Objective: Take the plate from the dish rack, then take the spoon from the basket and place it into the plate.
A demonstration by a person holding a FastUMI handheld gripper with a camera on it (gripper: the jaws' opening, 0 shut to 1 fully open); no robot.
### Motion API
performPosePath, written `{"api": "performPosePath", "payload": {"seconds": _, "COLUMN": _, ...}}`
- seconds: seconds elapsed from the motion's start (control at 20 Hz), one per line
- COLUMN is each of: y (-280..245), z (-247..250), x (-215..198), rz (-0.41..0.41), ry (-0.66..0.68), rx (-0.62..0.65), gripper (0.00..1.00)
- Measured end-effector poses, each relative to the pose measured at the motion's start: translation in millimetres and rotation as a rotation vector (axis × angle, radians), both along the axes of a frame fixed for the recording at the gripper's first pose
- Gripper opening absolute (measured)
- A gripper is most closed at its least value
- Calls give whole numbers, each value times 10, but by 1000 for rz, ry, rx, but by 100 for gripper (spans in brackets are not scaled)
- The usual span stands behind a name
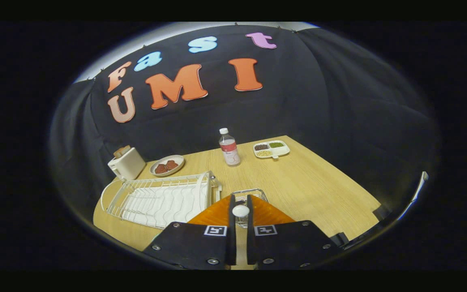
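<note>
Both fingers (231, 219) apparently pinching spoon (240, 210) above basket (253, 194).

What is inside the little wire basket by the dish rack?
A spoon, pinched between the gripper fingers above the basket. The fingers cover most of the basket's inside.

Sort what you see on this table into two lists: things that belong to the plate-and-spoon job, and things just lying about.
Belongs to the job:
dish rack
basket, just ahead of the fingers
spoon, its white end gripped by the claw

Just lying about:
toaster
dish of red food
bottle
divided tray
</note>
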State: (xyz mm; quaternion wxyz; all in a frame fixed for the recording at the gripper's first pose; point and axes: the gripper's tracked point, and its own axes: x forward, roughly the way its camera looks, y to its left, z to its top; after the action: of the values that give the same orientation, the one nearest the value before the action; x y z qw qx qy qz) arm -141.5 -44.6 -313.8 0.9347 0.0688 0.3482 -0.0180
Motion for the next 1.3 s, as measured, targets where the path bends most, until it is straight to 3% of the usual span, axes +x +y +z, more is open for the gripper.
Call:
{"api": "performPosePath", "payload": {"seconds": 0.5, "y": 199, "z": 409, "x": -201, "rz": 126, "ry": 11, "rx": 68, "gripper": 10}}
{"api": "performPosePath", "payload": {"seconds": 0.75, "y": 479, "z": 538, "x": -232, "rz": 150, "ry": 12, "rx": 223, "gripper": 10}}
{"api": "performPosePath", "payload": {"seconds": 1.3, "y": 1187, "z": 331, "x": -742, "rz": 447, "ry": 128, "rx": 334, "gripper": 10}}
